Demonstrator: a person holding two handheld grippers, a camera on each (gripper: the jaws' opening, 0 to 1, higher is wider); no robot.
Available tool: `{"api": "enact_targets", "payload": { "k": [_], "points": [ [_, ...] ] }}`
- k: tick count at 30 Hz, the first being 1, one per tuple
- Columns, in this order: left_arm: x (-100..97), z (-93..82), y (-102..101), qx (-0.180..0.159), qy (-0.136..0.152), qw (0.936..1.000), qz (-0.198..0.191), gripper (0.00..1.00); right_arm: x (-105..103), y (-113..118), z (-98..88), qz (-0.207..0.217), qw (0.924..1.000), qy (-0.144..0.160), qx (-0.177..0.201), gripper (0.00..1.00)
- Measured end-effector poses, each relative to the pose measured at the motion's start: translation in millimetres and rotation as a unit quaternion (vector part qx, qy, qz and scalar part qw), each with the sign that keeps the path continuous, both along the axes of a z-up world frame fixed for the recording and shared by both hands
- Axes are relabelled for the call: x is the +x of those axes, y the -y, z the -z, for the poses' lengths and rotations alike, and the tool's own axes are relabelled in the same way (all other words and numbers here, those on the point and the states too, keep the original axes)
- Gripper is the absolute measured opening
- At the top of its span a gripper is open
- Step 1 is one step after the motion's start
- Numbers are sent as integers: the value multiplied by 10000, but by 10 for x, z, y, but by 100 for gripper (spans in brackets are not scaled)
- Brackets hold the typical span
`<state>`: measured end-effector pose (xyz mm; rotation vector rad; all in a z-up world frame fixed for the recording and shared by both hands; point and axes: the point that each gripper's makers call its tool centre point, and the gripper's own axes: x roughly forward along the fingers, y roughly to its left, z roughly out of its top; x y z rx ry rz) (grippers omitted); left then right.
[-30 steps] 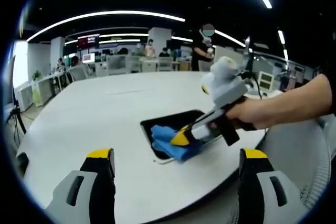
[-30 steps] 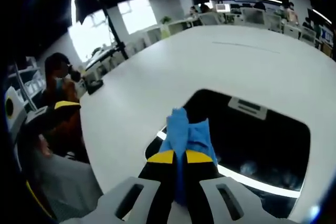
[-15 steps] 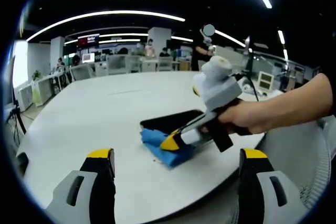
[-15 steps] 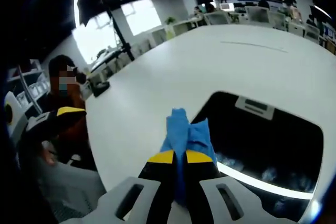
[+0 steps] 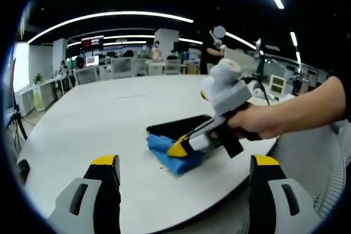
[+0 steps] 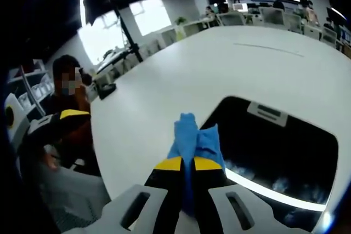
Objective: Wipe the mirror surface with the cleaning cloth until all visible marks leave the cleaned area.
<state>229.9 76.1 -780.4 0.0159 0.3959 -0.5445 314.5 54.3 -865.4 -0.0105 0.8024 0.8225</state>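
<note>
A dark rectangular mirror (image 5: pixel 178 127) lies flat on the white table (image 5: pixel 98 119). A hand holds my right gripper (image 5: pixel 178 147), which is shut on a blue cleaning cloth (image 5: pixel 167 152) at the mirror's near left corner. In the right gripper view the cloth (image 6: pixel 192 140) sticks out between the yellow-tipped jaws of the right gripper (image 6: pixel 188 164), at the mirror's (image 6: pixel 274 146) left edge. The glass reflects a ceiling unit. My left gripper (image 5: pixel 186 164) hovers open near the table's front edge, well short of the mirror, with nothing between its fingers.
The big white table stretches far behind and left of the mirror. A seated person (image 6: pixel 68 108) is past the table's edge in the right gripper view, beside the left gripper (image 6: pixel 57 121). Desks, screens and people stand in the background (image 5: pixel 137 58).
Over the last second the right gripper drew the cloth from the mirror's surface toward its near left corner. In the last half second almost nothing moved. The left gripper stayed put.
</note>
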Motion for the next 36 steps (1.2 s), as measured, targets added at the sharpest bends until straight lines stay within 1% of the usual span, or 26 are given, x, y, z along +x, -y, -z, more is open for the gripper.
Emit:
{"api": "enact_targets", "payload": {
  "k": [16, 18, 25, 29, 36],
  "points": [
    [-6, 14, -1, 9, -40, 10000, 10, 98, 214, 22, 7, 201, 9997, -34, 148, 1],
    [-4, 13, -2, 6, -34, 10000, 8, 98, 234, 22, 5, 250, 9995, -43, 176, 1],
    [-1, 11, -5, 9, -24, 10000, -3, 98, 413, 50, 11, 520, 9982, -65, 277, 1],
    [5, 1, -8, 17, 21, 10000, -12, 99, 503, 61, 12, 629, 9977, 8, 259, 1],
    [0, 18, -9, 44, -26, 10000, -6, 99, 663, 79, 13, 737, 9970, 134, 172, 1]
  ]
}}
